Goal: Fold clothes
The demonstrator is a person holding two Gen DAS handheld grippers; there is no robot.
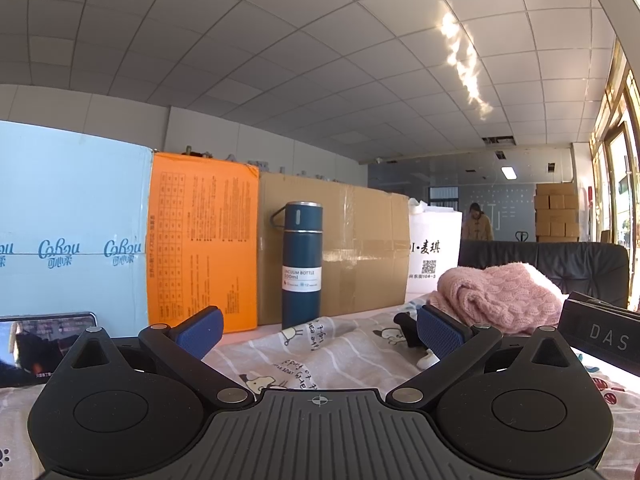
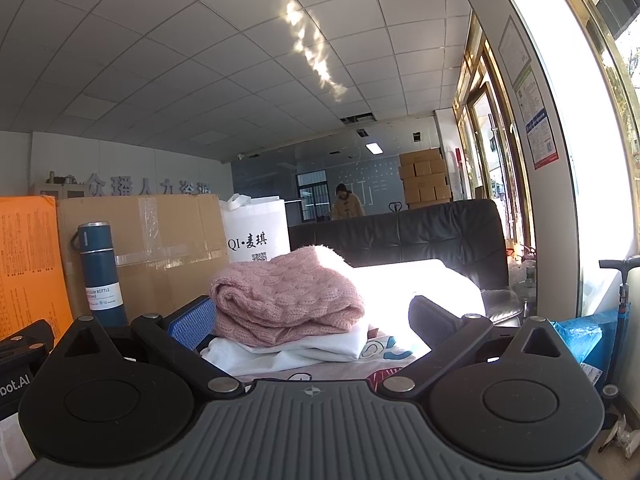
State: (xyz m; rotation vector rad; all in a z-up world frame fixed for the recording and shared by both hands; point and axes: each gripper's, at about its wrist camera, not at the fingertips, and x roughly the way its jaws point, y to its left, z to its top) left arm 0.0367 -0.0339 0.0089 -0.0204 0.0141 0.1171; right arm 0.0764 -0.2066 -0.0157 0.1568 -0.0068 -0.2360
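Note:
A folded pink knitted sweater (image 2: 286, 298) lies on top of a folded white garment (image 2: 304, 346), stacked on the cartoon-print cloth (image 1: 320, 352) that covers the table. In the left wrist view the pink sweater (image 1: 500, 296) sits to the right, beyond the gripper. My left gripper (image 1: 320, 328) is open, low over the printed cloth, with nothing between its blue pads. My right gripper (image 2: 314, 318) is open too, its fingers standing either side of the stack's near edge without touching it.
A dark blue vacuum bottle (image 1: 301, 264) stands upright at the back, against a brown carton (image 1: 360, 240), an orange box (image 1: 200, 240) and a pale blue box (image 1: 72, 220). A white bag (image 2: 256, 236), a black sofa (image 2: 420, 236), a phone (image 1: 44, 340) and a distant person (image 2: 346, 202) are also in view.

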